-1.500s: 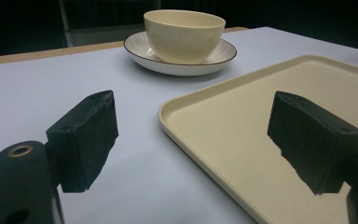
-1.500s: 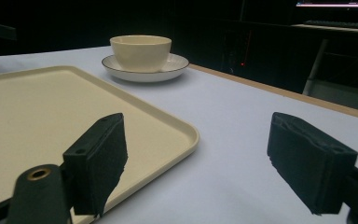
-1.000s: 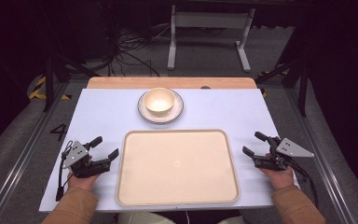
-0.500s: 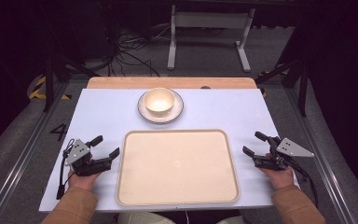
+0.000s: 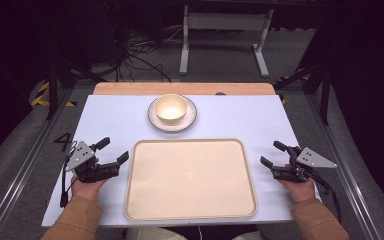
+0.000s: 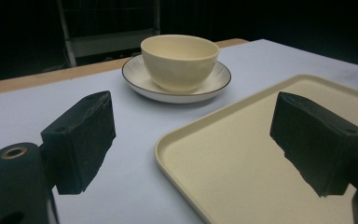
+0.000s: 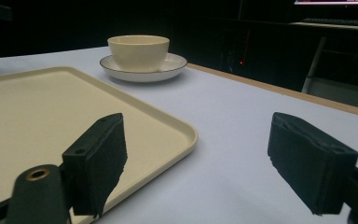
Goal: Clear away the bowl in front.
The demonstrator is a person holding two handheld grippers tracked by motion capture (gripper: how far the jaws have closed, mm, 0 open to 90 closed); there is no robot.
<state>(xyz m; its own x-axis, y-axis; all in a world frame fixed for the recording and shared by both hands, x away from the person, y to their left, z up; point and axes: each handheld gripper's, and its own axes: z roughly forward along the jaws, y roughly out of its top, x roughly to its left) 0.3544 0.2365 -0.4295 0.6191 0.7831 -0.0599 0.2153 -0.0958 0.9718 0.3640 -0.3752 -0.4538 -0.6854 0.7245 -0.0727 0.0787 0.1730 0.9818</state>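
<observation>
Tray between both tools

The tray takes up the near middle of the table. Bare strips run along its left and right sides. Beyond it, the bowl on its saucer blocks the centre.

Tray cut by right and bottom edges in left gripper view; cut by left and bottom edges in right gripper view. Bowl hides centre of saucer. Forearms cut at bottom edge in high view. Small dark mark on counter far edge too small to tell. Background dark, cables indistinct.
</observation>
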